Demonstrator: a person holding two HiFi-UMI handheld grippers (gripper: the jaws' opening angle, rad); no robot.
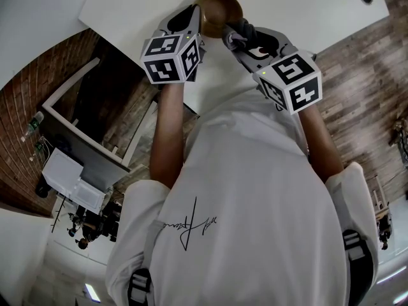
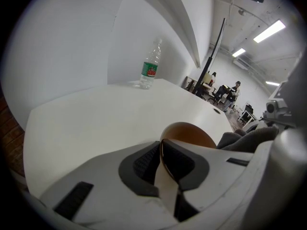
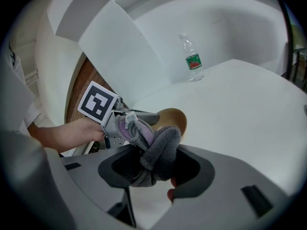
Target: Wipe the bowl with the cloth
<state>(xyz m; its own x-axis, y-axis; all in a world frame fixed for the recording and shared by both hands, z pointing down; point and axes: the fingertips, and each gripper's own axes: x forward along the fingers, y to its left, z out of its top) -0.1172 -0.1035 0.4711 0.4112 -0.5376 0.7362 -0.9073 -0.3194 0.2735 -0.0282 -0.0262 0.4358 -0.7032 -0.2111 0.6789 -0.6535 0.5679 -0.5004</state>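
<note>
The bowl is pinched by its rim in the left claw over the counter, presumably to steady it. The bunched cloth is clenched in the right claw, just beside the bowl.

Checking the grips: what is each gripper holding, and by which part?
The left gripper pinches the bowl by its rim, one jaw inside, one outside. The right gripper clamps the cloth around its bunched middle.

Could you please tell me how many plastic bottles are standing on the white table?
1: a clear, green-labelled bottle stands upright at the far side of the table, near the wall. Others may lie out of view.
</note>
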